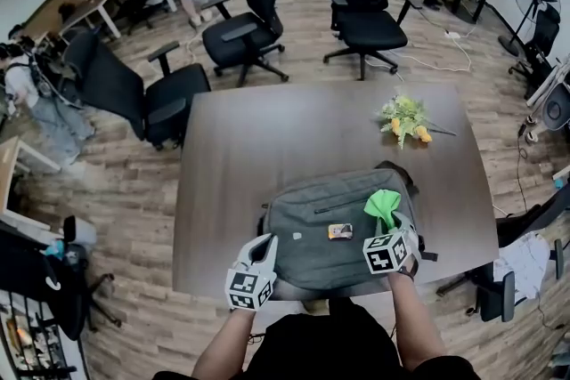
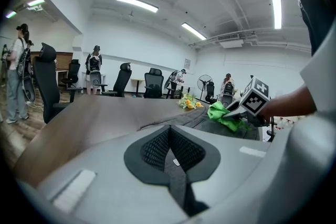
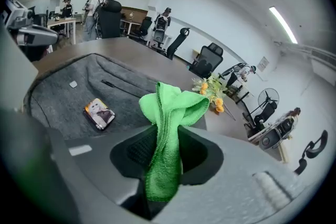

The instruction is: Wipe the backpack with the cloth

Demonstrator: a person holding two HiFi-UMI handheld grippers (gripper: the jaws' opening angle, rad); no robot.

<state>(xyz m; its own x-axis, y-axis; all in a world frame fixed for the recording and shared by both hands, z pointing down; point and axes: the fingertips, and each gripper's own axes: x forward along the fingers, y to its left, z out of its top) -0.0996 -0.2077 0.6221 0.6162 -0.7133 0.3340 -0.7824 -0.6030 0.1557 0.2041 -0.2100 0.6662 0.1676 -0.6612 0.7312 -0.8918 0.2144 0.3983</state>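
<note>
Now right claw (image 3: 165, 164) grips one cloth (image 1: 383, 206) over one backpack (image 1: 307, 231); left claw (image 2: 169, 150) closed.

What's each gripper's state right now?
Left gripper: shut, nothing between the jaws.
Right gripper: shut on the green microfibre cloth.

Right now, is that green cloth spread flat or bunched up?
Bunched up: the green cloth is pinched in a folded wad between the right gripper's jaws, over the grey backpack.
</note>
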